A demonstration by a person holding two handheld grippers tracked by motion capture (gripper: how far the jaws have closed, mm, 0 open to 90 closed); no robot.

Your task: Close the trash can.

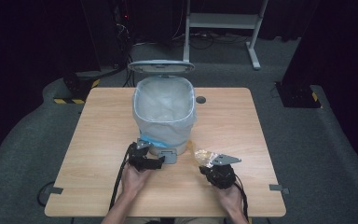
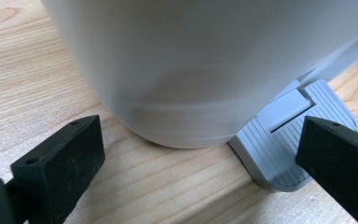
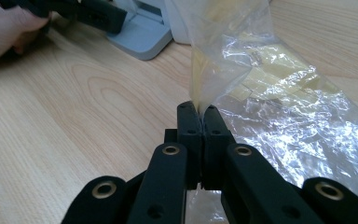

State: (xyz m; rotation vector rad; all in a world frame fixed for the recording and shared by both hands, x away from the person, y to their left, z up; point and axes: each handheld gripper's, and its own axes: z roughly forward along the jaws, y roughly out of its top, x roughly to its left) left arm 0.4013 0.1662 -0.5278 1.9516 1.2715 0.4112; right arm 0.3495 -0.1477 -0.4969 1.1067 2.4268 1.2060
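Two black jaws of the right hand-held gripper [image 3: 200, 109] are pressed shut on an edge of the clear plastic bag [image 3: 279, 107], which lies on the counter [image 1: 102, 135] beside the bin [image 1: 164, 114]. Light, limp and slippery, it is best pinched at a gathered fold. The left hand-held gripper [image 2: 200, 154], spread wide, is seen at the pedal [image 2: 289, 140]; the raised lid [image 1: 161, 66] is seen from above.

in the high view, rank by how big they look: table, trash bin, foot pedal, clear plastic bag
1. table
2. trash bin
3. clear plastic bag, in the right gripper
4. foot pedal
The last two look close in size, so their order is unsure.
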